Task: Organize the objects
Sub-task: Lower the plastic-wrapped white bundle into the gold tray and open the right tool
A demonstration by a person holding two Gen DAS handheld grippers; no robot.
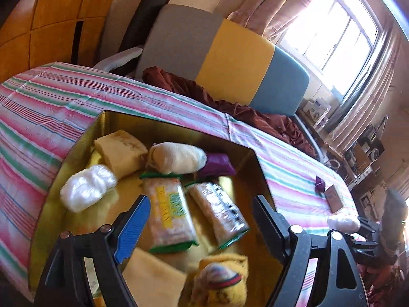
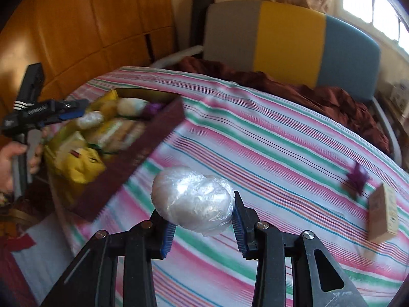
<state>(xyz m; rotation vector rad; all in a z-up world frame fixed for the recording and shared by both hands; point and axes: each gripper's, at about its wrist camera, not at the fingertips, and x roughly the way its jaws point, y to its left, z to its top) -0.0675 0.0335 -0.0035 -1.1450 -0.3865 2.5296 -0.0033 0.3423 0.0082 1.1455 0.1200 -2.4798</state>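
A box with a gold inside (image 1: 257, 158) and maroon walls (image 2: 133, 163) lies on the striped bedsheet (image 2: 255, 138). It holds a white wrapped bundle (image 1: 87, 186), two biscuit packets (image 1: 168, 217), a cream roll (image 1: 179, 157), a purple packet (image 1: 217, 165) and a yellow soft item (image 1: 222, 278). My left gripper (image 1: 202, 204) hangs open above the packets, gripping nothing. My right gripper (image 2: 196, 212) is shut on another white plastic-wrapped bundle (image 2: 191, 199), held above the sheet to the right of the box. A purple item (image 2: 356, 176) and a small cardboard box (image 2: 383, 215) lie further right.
A grey, yellow and blue headboard (image 2: 288, 41) stands behind the bed, with a crumpled maroon cloth (image 2: 332, 99) in front of it. A wooden wardrobe (image 2: 84, 25) is at the left and a bright window (image 1: 332, 38) at the right. A hand (image 2: 10, 158) holds the left gripper's handle.
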